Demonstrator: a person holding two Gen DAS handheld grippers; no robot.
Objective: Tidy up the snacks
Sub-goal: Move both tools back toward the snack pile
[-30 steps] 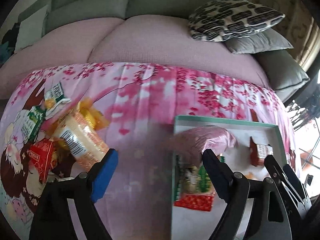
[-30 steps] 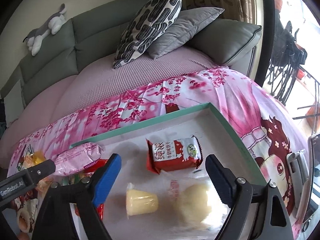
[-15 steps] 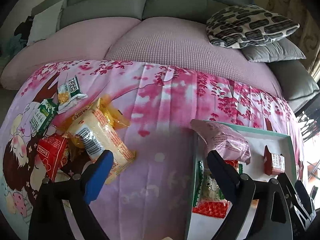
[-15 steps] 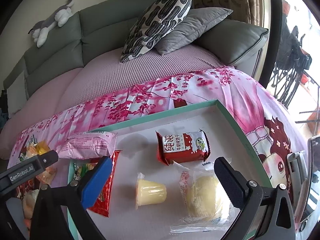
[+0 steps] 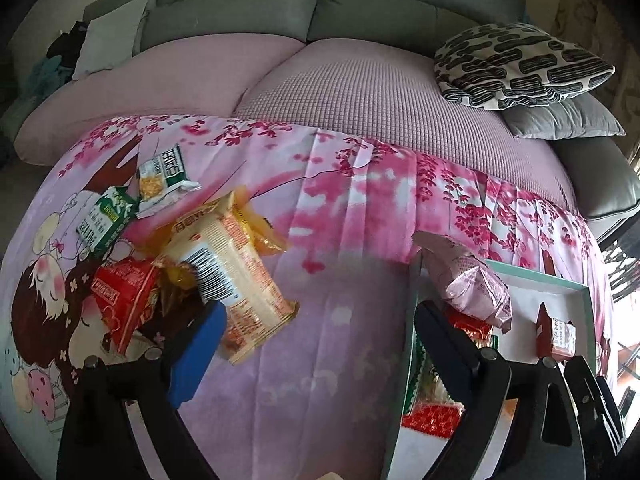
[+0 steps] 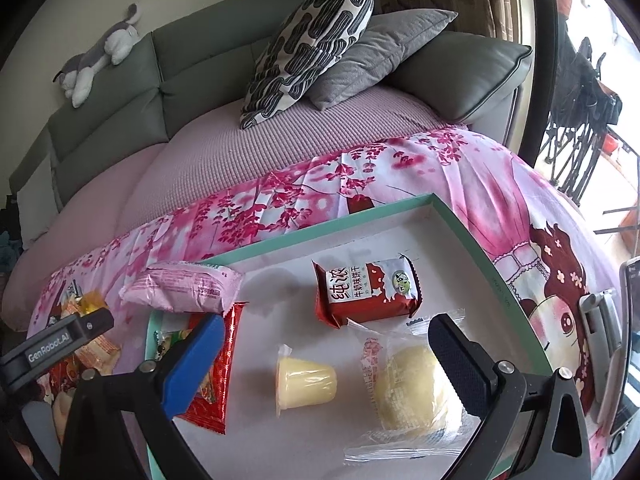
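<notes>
— Looking past your tools, what is the biggest thing you see?

— You face a grey sofa (image 6: 200,76) with a pink cover, and a floral cloth (image 5: 360,216) draped over the tabletop before it. On that cloth sits your green-rimmed tray (image 6: 472,236).

— And where do the snacks lie?

— A pink packet (image 6: 184,292) rests across the tray's left rim. Inside the tray you have a red milk-biscuit pack (image 6: 368,296), a wrapped bun (image 6: 412,392) and a jelly cup (image 6: 306,380), plus a flat red packet (image 6: 218,368) by the left wall. Loose on the cloth at your far left lies a pile: a beige noodle pack (image 5: 232,276), a red pouch (image 5: 124,300), and two green-and-white sachets (image 5: 132,196).

— How do your tools stand?

— Your left tool (image 5: 316,344) has just been opening; its jaws are spread over bare cloth between pile and tray, gripping nothing. Your right tool (image 6: 324,364) has also just opened wide, above the jelly cup and bun, pads touching neither.
</notes>
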